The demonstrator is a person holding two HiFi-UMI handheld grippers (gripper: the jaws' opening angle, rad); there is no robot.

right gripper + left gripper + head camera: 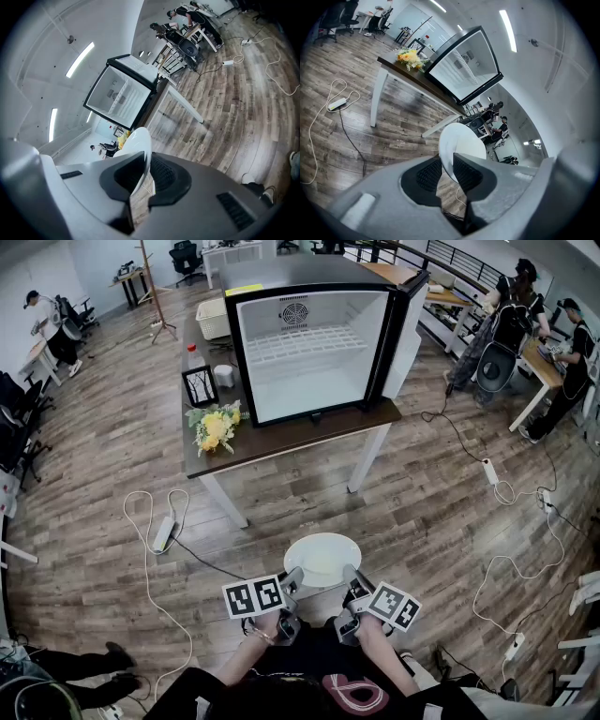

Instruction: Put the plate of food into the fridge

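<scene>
The only print I can make out is the black-and-white square markers on my two grippers' cubes; the framed card beside the fridge [314, 343] is too small to read. My left gripper [446, 161] is clamped on the rim of the white plate [322, 557], with the plate's edge caught between the ribbed pads. My right gripper [146, 157] pinches the opposite side of the same rim, its jaws nearly together on the thin edge. The plate sits level between the two grippers, just ahead of their tips. It hangs over the wooden floor, well apart from the fridge, in front of its open mouth. The fridge stands on a dark table [281, 439] with its door swung wide.
</scene>
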